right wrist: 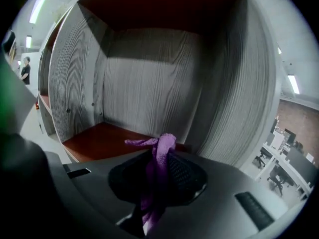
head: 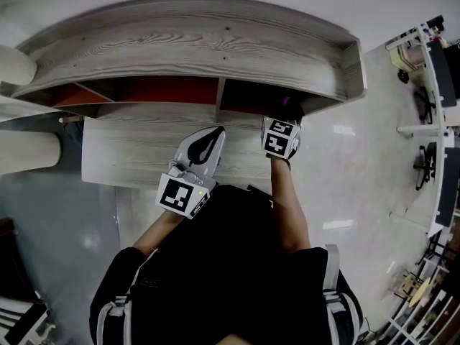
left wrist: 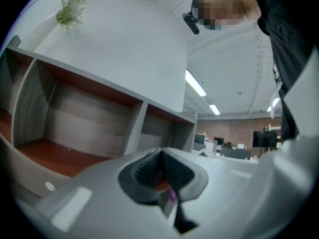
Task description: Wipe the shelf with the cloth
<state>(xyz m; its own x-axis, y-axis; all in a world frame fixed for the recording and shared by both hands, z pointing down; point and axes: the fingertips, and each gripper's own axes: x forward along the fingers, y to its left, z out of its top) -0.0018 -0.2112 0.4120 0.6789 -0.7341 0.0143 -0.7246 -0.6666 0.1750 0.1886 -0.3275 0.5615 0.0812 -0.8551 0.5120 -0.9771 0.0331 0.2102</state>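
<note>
The shelf (head: 194, 45) is grey wood with red-brown compartment floors. My right gripper (head: 284, 118) reaches into the mouth of its right-hand compartment. In the right gripper view the gripper (right wrist: 162, 153) is shut on a purple cloth (right wrist: 158, 156), whose end sticks up above the jaws. Just ahead lie the red-brown floor (right wrist: 102, 139) and the grey back wall (right wrist: 149, 83). My left gripper (head: 216, 132) hovers over the grey ledge (head: 122, 149) in front of the middle compartment. Its jaws (left wrist: 160, 158) are shut on nothing and point at the open compartments (left wrist: 75, 118).
A small green plant (left wrist: 69, 9) stands on the shelf top. White cylinders (head: 25, 153) lie at the left of the shelf. A white rack (head: 435, 106) stands on the glossy floor to the right. The person's black-clad body fills the bottom of the head view.
</note>
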